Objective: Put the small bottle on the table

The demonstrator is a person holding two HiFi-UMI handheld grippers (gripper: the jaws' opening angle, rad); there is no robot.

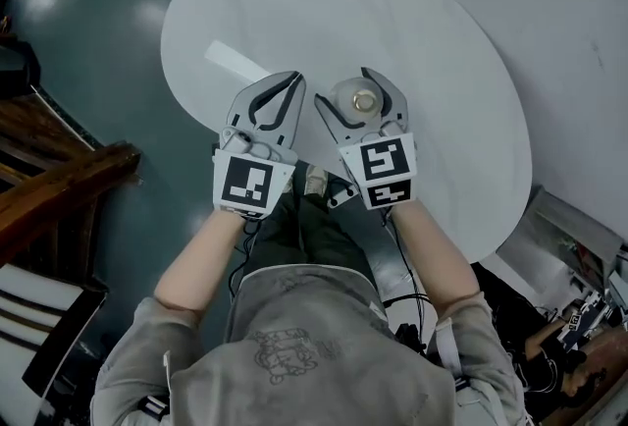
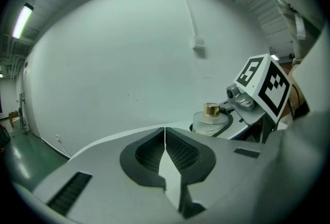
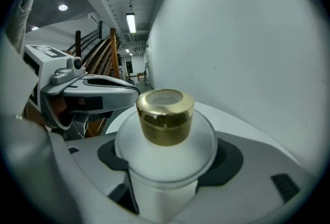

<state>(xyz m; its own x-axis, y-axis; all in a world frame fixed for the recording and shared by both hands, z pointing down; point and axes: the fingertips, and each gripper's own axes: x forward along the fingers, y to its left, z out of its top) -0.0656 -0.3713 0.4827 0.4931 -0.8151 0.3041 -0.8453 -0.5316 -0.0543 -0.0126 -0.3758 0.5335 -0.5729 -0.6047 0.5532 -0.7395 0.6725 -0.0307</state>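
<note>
The right hand-held gripper [image 1: 341, 86] is grasping the small bottle [image 3: 164, 152]. Its two jaws are clamped on either side of the frosted white body, just under the rounded shoulder. The bottle stands upright in the grip, and its gold cap [image 3: 165, 115] points up towards the head camera. Below the bottle is the round white surface [image 1: 412, 12], and the bottle is over the near part of it, on the person's side of the middle. From the head view the bottle appears to be low over the surface, but no view shows its base, so it cannot be told whether it is touching down.

Just beside the bottle, on its left, is the left hand-held gripper [image 2: 165, 152]. It is clenched, with the ribbed pads meeting along one line and nothing between them. It plays no part in the grasp. Further left of the bottle and well apart from it, a pale strip [image 1: 234, 61] lies flat on the surface.

The step in hand looks like the placing itself: the bottle is carried over its target and is ready to be set down. The next move likely calls for a straight, level descent until the base sits flat. The jaws should then ease apart evenly so the narrow body is not nudged over, and withdraw backwards clear of the shoulder and cap.
</note>
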